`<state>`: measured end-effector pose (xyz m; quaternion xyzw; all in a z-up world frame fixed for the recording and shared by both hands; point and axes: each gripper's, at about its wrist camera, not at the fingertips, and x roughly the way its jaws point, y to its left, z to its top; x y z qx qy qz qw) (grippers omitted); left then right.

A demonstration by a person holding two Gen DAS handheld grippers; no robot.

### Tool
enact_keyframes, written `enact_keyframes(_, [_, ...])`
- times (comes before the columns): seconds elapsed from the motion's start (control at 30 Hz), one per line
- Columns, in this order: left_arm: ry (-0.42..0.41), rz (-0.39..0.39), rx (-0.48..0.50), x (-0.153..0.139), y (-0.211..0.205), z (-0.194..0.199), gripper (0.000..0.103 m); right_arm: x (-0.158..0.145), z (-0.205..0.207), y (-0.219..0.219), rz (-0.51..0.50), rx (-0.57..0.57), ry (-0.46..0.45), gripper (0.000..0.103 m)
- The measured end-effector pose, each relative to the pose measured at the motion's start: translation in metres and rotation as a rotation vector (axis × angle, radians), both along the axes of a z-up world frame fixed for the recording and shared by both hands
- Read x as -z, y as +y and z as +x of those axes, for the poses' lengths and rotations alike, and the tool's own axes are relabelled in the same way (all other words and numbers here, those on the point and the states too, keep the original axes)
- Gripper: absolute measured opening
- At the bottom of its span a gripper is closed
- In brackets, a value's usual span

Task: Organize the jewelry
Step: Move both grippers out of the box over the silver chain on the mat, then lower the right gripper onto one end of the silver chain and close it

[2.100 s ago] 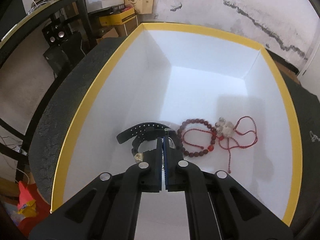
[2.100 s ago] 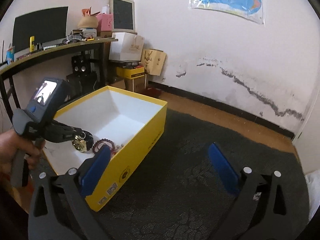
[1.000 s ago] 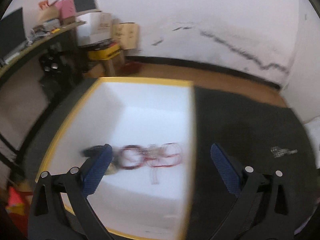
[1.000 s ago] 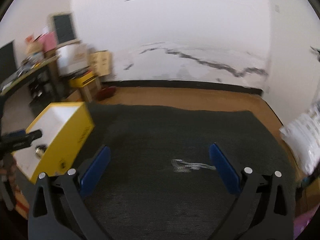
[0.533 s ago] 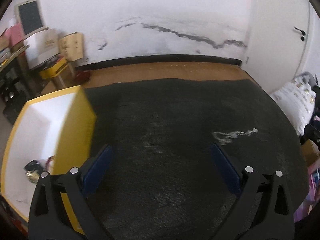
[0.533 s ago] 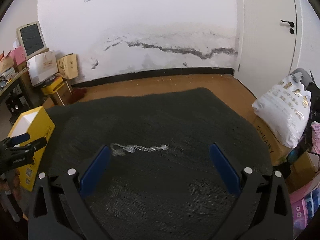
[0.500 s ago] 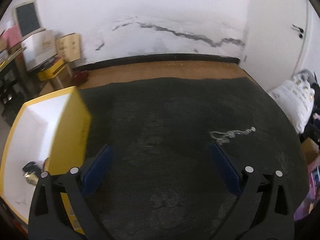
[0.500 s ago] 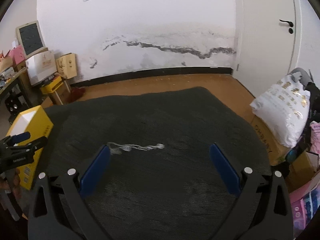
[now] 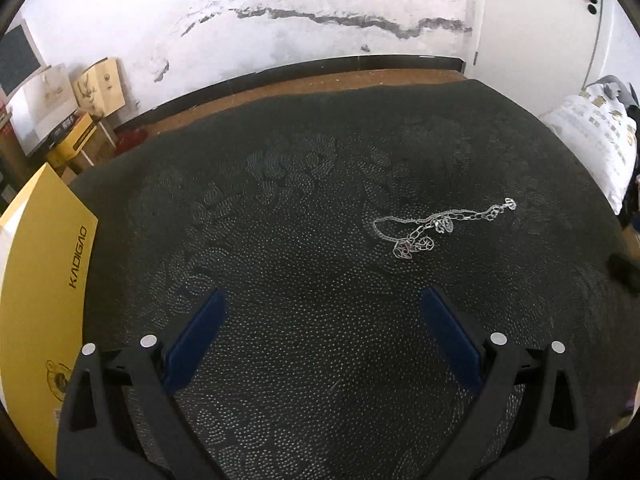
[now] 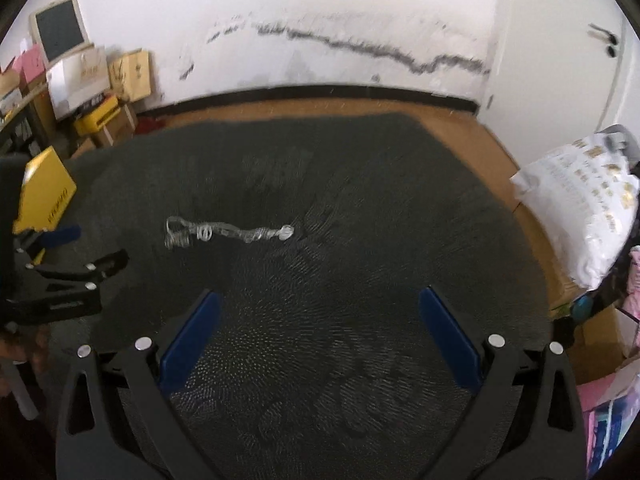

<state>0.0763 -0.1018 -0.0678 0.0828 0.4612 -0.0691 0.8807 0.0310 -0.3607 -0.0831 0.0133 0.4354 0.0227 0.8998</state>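
Observation:
A silver chain necklace (image 9: pixel 438 225) lies stretched on the dark mat (image 9: pixel 304 208), ahead and to the right of my left gripper (image 9: pixel 322 332), which is open and empty. The chain also shows in the right wrist view (image 10: pixel 224 234), ahead and left of my right gripper (image 10: pixel 320 330), also open and empty. The yellow jewelry box (image 9: pixel 44 280) stands at the mat's left edge; its inside is hidden. In the right wrist view the left gripper (image 10: pixel 76 248) is open beside the box (image 10: pixel 44 196).
Cardboard boxes and bags (image 10: pixel 96 80) are stacked by the wall at the far left. A white sack (image 10: pixel 580 208) lies off the mat's right edge. A wood floor strip (image 9: pixel 320 80) and the white wall bound the far side.
My left gripper let go of the black watch in the box, opened, and swung right out of the box toward the chain. My right gripper also turned right, then moved closer to the chain.

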Motion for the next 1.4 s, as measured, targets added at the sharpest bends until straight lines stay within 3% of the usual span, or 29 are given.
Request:
enact_keyframes(0.13, [0.042,-0.032,-0.007,0.003,0.004,0.003,0.096,0.031,0.025,0.0,-0.001,0.005,0.096,0.096])
enact_keyframes(0.27, [0.033,-0.044,-0.06,-0.003,0.022,0.007,0.096,0.038,0.047,0.012,0.011,-0.026,0.105,0.096])
enact_keyframes(0.4, [0.069,-0.103,-0.111,-0.004,0.046,0.012,0.096,0.051,0.07,0.04,-0.042,-0.092,0.123,0.096])
enact_keyframes(0.67, [0.091,-0.121,-0.136,-0.005,0.074,0.014,0.096,0.059,0.105,0.05,-0.022,-0.082,0.118,0.097])
enact_keyframes(0.7, [0.092,-0.125,-0.138,-0.005,0.076,0.015,0.096,0.058,0.107,0.051,-0.018,-0.087,0.113,0.093])
enact_keyframes(0.77, [0.095,-0.132,-0.14,-0.008,0.08,0.016,0.096,0.053,0.11,0.054,-0.014,-0.108,0.096,0.072])
enact_keyframes(0.83, [0.093,-0.139,-0.138,-0.009,0.081,0.015,0.096,0.048,0.114,0.057,-0.009,-0.13,0.094,0.033])
enact_keyframes(0.87, [0.09,-0.141,-0.138,-0.01,0.082,0.015,0.096,0.047,0.116,0.058,-0.005,-0.132,0.098,0.028])
enact_keyframes(0.93, [0.09,-0.139,-0.133,-0.01,0.081,0.015,0.096,0.045,0.117,0.062,0.023,-0.154,0.112,0.006])
enact_keyframes(1.1, [0.096,-0.132,-0.123,-0.009,0.077,0.014,0.096,0.02,0.11,0.064,0.092,-0.167,0.071,0.005])
enact_keyframes(1.4, [0.074,-0.123,-0.091,-0.01,0.054,0.015,0.096,-0.08,0.073,0.052,0.183,-0.206,-0.154,0.005])
